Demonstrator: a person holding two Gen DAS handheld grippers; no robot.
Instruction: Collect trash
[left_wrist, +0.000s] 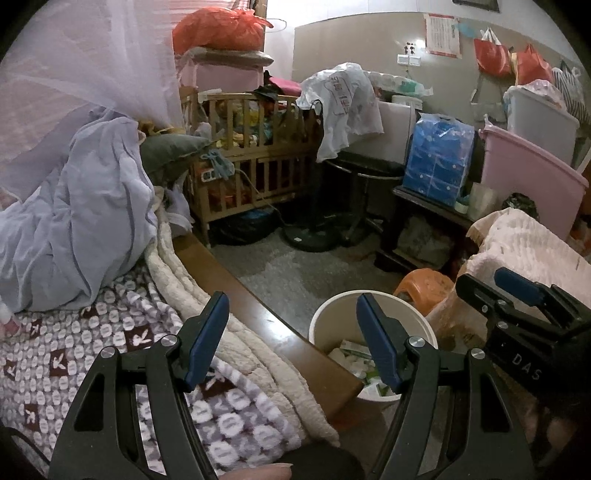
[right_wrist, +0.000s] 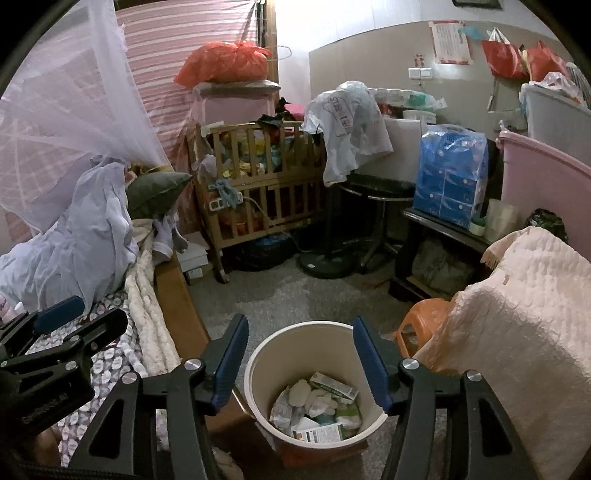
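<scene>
The right tongs (right_wrist: 301, 360) hang nearest the lens, jaws wide apart and empty, directly over the bin (right_wrist: 258, 365). The bin stands on the floor (right_wrist: 295, 291) beside the bed's wooden edge (right_wrist: 177, 306) and holds the trash (right_wrist: 317, 406): crumpled wrappers, tissue and small cartons heaped at the bottom. The left tongs (left_wrist: 291, 338) are likewise spread and hold nothing, poised over the bed edge with the bin just to their right.

Judging by this, a piece may just have gone in, or the next is yet to be found; no loose scrap shows plainly on the blanket (left_wrist: 74, 354) or the floor. To do the step well, search the bed and floor for strays, close squarely on each one, and let go only when well inside the rim, since light paper drifts.

The room is crowded: a crib (right_wrist: 258, 184) piled with clothes, a mosquito net (right_wrist: 55, 129), a blue tissue pack (right_wrist: 448, 173) on a dark counter (right_wrist: 443, 225), an orange stool (right_wrist: 417, 321), and a pink tub (right_wrist: 546, 177). Light is dim.
</scene>
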